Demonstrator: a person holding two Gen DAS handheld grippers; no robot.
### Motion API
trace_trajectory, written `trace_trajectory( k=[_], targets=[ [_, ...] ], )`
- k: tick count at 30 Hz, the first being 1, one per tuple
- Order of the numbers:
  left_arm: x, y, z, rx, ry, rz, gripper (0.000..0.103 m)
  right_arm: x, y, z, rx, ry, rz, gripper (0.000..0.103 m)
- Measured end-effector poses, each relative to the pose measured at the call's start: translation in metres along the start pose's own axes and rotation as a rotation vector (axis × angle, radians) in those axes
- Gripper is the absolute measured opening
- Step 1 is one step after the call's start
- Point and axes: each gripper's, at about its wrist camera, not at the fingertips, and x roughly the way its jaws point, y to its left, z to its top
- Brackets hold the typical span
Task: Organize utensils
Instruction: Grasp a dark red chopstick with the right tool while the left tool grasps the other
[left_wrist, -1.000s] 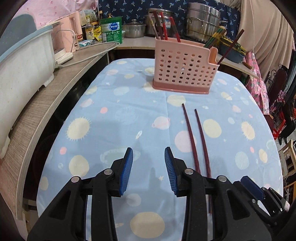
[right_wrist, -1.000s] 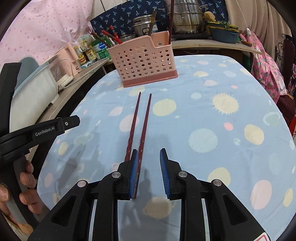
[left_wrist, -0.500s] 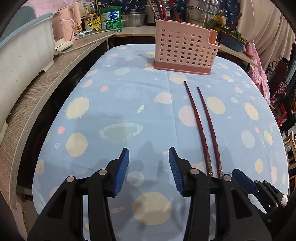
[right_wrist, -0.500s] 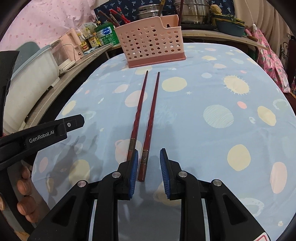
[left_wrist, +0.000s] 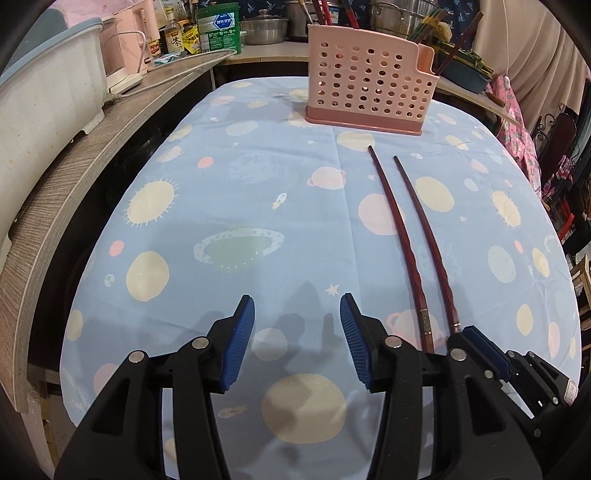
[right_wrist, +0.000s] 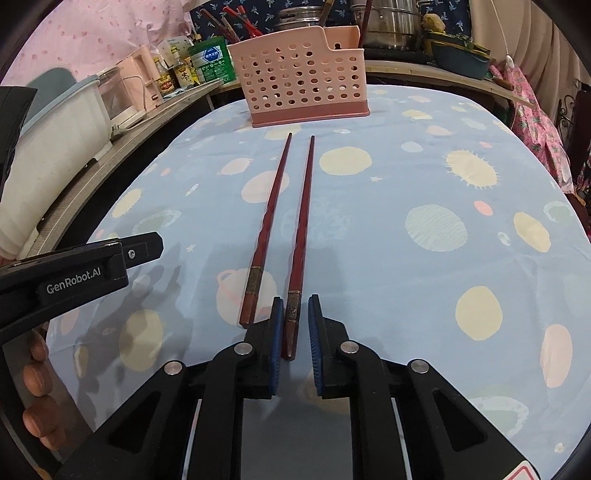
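Note:
Two dark red chopsticks lie side by side on the blue planet-print tablecloth, pointing at a pink perforated utensil basket (right_wrist: 299, 85) that stands at the far end with several chopsticks upright in it. My right gripper (right_wrist: 295, 301) is shut on the near end of the right chopstick (right_wrist: 304, 206), low over the cloth. The left chopstick (right_wrist: 271, 206) lies free just outside its left finger. My left gripper (left_wrist: 295, 301) hovers to the left of the pair (left_wrist: 400, 236). Its jaws are opening and nothing is between them. The basket (left_wrist: 369, 88) is far ahead of it.
A curved wooden counter (left_wrist: 55, 192) runs along the left with a white tub (left_wrist: 44, 96), a pink appliance and bottles. Steel pots (right_wrist: 391, 22) and a blue basin stand behind the basket. A hand (right_wrist: 35, 369) holds the left gripper's handle.
Both grippers have sunk toward the cloth. The right jaws have narrowed and shut on the right chopstick's near end. The left jaws have spread wider.

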Motion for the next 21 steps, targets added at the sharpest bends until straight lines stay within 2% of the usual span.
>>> trace_trajectory(
  k=[5,13,21],
  targets=[
    [0.002,-0.006,-0.001,0.01,0.006,-0.006,0.051,-0.002,-0.011,0.0,0.021,-0.005,-0.006,0.007],
    [0.004,-0.029,-0.004,0.039,0.015,-0.056,0.068,-0.01,-0.042,-0.001,0.1,-0.018,-0.028,0.007],
    [0.019,-0.053,-0.01,0.056,0.055,-0.105,0.07,-0.013,-0.05,-0.004,0.12,-0.022,-0.012,0.007]
  ],
)
